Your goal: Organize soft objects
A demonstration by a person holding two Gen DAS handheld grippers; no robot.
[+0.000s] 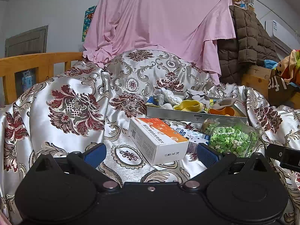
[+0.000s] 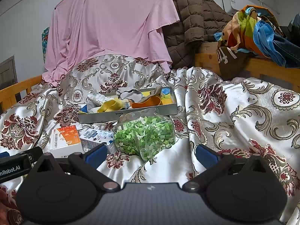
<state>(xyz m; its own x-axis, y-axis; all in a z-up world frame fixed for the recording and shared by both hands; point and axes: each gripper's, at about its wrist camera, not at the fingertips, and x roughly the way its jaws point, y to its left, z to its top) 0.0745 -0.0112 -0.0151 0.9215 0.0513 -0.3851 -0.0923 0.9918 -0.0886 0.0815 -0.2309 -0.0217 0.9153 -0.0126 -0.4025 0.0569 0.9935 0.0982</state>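
Note:
A grey tray (image 1: 187,116) (image 2: 105,118) sits on the floral satin bedspread and holds several soft items: a yellow sock (image 1: 188,105) (image 2: 108,105), a white sock (image 1: 171,96) (image 2: 97,99), a grey sock (image 1: 196,95) (image 2: 129,93) and an orange piece (image 1: 223,111) (image 2: 148,101). My left gripper (image 1: 151,154) is open and empty, low over the bedspread, just short of a white and orange carton (image 1: 157,140). My right gripper (image 2: 150,154) is open and empty, just short of a clear jar of green paper stars (image 2: 144,136) (image 1: 231,138).
A blue and white packet (image 1: 191,136) (image 2: 97,136) lies between carton (image 2: 66,140) and jar. A pink sheet (image 1: 159,18) (image 2: 112,22) and a brown quilted jacket (image 1: 249,37) (image 2: 193,22) hang behind. A wooden bed rail (image 1: 37,61) is at left. Colourful clothes (image 2: 253,31) are piled at right.

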